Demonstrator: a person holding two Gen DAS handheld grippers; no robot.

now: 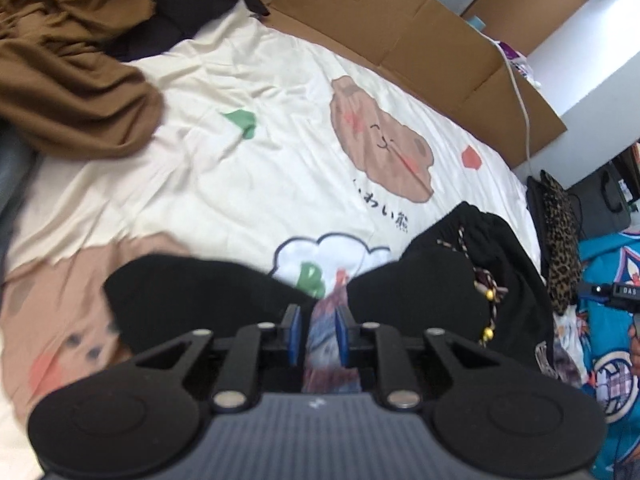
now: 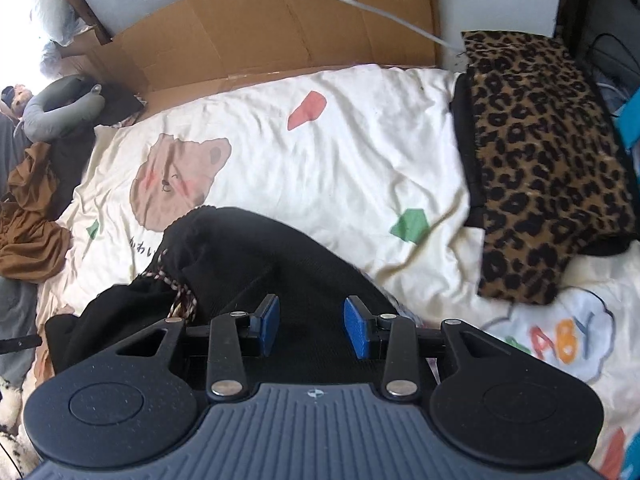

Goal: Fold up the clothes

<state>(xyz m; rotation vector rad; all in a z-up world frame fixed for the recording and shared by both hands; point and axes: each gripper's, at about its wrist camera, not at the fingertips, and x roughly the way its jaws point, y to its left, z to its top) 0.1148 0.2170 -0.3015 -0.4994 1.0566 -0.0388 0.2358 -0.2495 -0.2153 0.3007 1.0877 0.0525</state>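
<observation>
A black garment (image 1: 432, 288) with a braided drawstring (image 1: 464, 240) lies bunched on the cream cartoon bedsheet (image 1: 240, 168). My left gripper (image 1: 318, 334) is shut on a fold of it. A printed bluish-red patch of the cloth (image 1: 324, 360) is pinched between the blue pads, and black cloth spreads to both sides. In the right wrist view the same black garment (image 2: 248, 248) fills the near middle. My right gripper (image 2: 312, 322) stands open above it with its pads wide apart. Black cloth shows between the pads, and I cannot tell whether they touch it.
A leopard-print garment (image 2: 540, 152) lies at the right edge of the bed (image 2: 360, 152). A brown garment (image 1: 68, 80) is heaped at the far left. Flattened cardboard (image 2: 280, 32) and a white cable (image 2: 352, 4) line the wall. A teal jersey (image 1: 608, 344) lies beside the bed.
</observation>
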